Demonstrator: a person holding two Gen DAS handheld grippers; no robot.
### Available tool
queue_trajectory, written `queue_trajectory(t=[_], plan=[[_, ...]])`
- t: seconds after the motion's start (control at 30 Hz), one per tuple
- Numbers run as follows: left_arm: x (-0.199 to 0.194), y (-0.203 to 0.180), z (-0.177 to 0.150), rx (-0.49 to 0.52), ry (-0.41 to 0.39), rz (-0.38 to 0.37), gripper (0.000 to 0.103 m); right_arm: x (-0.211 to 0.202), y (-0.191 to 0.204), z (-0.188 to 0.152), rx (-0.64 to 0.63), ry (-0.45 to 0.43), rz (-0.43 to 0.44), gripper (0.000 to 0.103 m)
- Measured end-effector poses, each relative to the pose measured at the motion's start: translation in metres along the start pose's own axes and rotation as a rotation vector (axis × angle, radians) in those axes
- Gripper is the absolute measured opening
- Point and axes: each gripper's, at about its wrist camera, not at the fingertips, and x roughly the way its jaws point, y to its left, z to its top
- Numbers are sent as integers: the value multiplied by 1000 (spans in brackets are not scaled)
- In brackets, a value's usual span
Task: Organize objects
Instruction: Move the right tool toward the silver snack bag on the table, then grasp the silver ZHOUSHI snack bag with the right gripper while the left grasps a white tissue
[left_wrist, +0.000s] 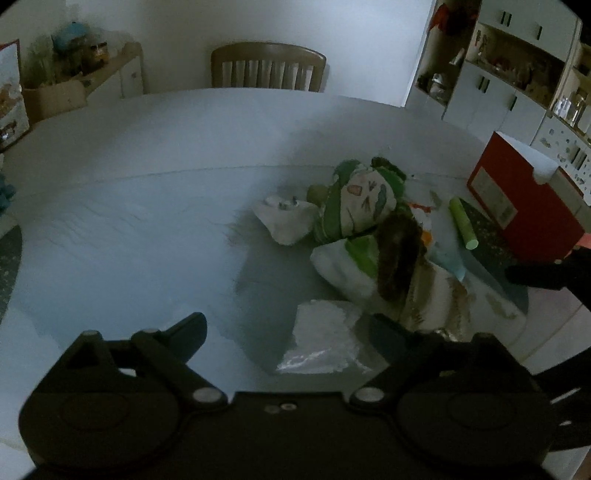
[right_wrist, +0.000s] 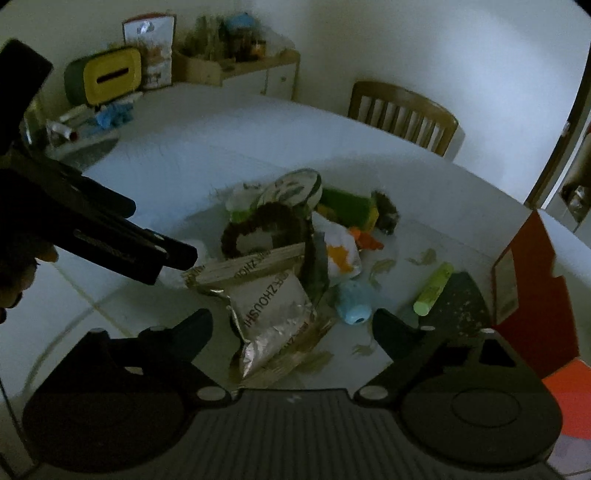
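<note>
Left view: left tongs (left_wrist: 288, 325) spread wide, nothing gripped, hovering over a clear crinkly bag (left_wrist: 321, 339) at the near edge of the pile (left_wrist: 365, 229) on the table (left_wrist: 129, 206).

Right view: right tongs (right_wrist: 293, 325) wide and empty too, above a silver foil pouch (right_wrist: 271, 314); green tube (right_wrist: 433, 288) and red box (right_wrist: 532, 280) just beyond.

Looks like the reach-in step. Next probably means dropping lower and closing on one item.

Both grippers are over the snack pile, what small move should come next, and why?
Probably lower the open right hand-held gripper onto the crinkled silver foil packet: it lies nearest, between the spread jaws, atop the pile, with nothing gripped yet.
</note>
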Motion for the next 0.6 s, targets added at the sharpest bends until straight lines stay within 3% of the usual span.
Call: queue_trajectory(t=[0.17,0.3,0.43,0.6], plan=[[6,-1,2,12,20,-27,88,15,5,3,-33,25,13,85],[9,0,1,-3,32,-59,77,23,9,4,-36,45,20,66],[9,1,0,-38,24,-99,71,23,11,6,-26,53,15,61],[8,-6,-2,-43,25,-135,51,21,11,6,-8,63,7,53]])
